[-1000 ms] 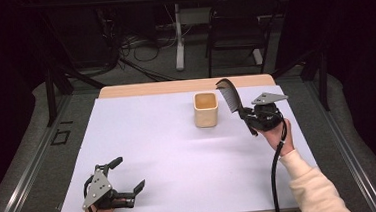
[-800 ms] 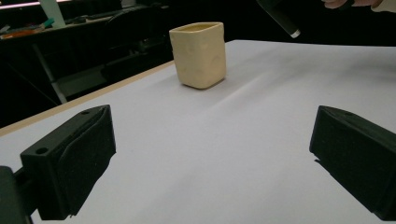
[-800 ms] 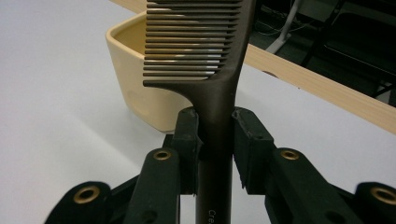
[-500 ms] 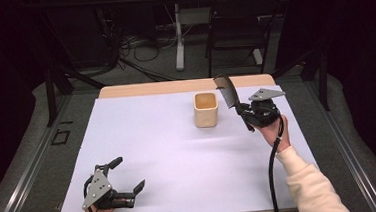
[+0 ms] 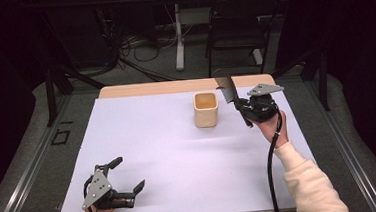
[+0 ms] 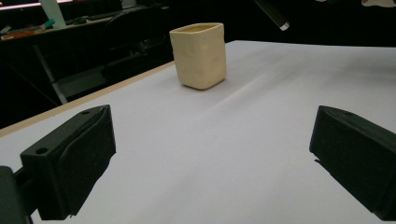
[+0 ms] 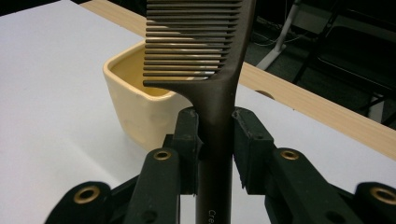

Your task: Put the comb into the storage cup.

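Right gripper (image 7: 215, 140) jaws clamped on dark comb (image 7: 205, 51) beside cream cup (image 5: 206, 109); left gripper (image 5: 126, 178) jaws wide apart, holding nothing.

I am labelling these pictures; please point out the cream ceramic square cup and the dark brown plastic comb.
Cream ceramic square cup (image 5: 206, 115), high view, front wall.
Dark brown plastic comb (image 7: 215, 102), right gripper view, handle just above the fingers.

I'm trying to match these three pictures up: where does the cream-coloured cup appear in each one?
High view: the cup stands on the white table, far side, right of middle, beside the comb.
Left gripper view: upper middle, the cup stands far beyond the open jaws.
Right gripper view: left of middle, the cup sits behind the comb.
Shared landmark: the table's wooden far edge.
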A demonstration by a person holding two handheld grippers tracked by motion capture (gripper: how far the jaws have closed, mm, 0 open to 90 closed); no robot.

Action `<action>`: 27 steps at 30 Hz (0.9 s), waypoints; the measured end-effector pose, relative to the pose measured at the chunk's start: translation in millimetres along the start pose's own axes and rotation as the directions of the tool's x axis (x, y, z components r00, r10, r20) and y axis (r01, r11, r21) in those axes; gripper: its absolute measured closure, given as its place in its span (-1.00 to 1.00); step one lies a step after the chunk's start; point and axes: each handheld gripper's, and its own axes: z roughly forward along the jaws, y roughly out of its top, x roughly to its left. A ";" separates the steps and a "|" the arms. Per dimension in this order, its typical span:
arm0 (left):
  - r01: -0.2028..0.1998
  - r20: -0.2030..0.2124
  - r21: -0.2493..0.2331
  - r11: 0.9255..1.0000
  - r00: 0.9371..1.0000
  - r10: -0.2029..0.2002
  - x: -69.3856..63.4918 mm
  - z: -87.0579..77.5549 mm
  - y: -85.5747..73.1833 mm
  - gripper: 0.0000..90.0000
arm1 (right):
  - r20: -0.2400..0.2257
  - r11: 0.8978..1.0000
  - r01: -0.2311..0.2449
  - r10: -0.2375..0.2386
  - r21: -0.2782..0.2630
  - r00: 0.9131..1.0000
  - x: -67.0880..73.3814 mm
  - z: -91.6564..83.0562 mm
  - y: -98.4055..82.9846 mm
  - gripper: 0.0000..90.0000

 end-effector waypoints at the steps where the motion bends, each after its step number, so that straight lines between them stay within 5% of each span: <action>1: 0.001 0.000 0.001 1.000 1.000 -0.001 0.0 0.1 -0.1 -0.99 | 0.000 1.000 -0.003 0.003 -0.003 1.000 0.2 0.3 0.8 0.61; 27: 0.001 -0.001 0.002 1.000 1.000 -0.001 0.1 -0.1 -0.1 -0.99 | 0.011 1.000 0.001 0.000 -0.031 1.000 -0.1 9.6 21.5 0.61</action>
